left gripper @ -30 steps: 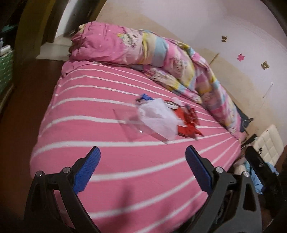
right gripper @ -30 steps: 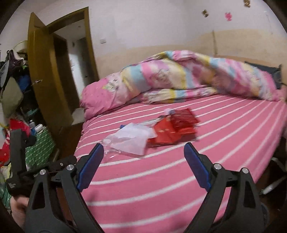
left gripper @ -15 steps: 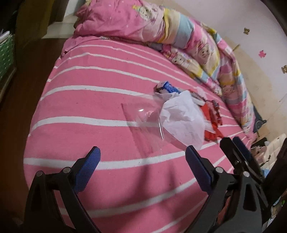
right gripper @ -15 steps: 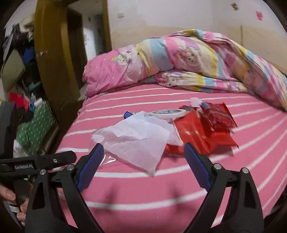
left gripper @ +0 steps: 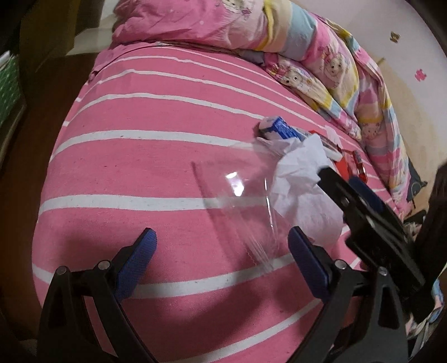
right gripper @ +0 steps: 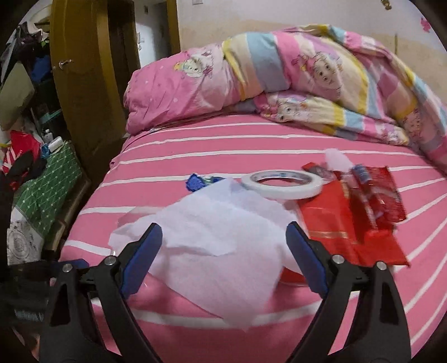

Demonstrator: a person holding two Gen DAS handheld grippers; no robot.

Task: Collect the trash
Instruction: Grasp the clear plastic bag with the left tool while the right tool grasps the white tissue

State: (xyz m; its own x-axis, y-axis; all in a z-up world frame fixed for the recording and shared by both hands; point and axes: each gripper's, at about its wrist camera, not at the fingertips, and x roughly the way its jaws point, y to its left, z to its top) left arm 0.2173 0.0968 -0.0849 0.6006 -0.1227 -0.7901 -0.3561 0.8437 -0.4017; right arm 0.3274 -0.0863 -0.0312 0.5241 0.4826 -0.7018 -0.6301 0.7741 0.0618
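Note:
Trash lies on a pink striped bed [left gripper: 139, 167] [right gripper: 195, 145]. A white tissue [right gripper: 218, 240] [left gripper: 301, 184] lies partly on a clear plastic sheet [left gripper: 237, 195]. Behind it are a blue wrapper [right gripper: 195, 181] [left gripper: 279, 129], a roll of white tape [right gripper: 282, 184] and red wrappers [right gripper: 357, 220]. My left gripper [left gripper: 220, 259] is open and empty, just over the clear sheet's near edge. My right gripper [right gripper: 223, 248] is open and empty, its fingers either side of the tissue; it also shows at the right of the left wrist view [left gripper: 363, 206].
A rolled pink and pastel quilt [right gripper: 279, 78] [left gripper: 251, 25] lies along the far side of the bed. A wooden door [right gripper: 83, 83] and a green patterned box with clutter [right gripper: 47, 184] stand to the left, by the bed's edge.
Both grippers have moved closer to the bed and down toward the trash. The right gripper now straddles the tissue; the left now reaches the clear sheet. Both stay open.

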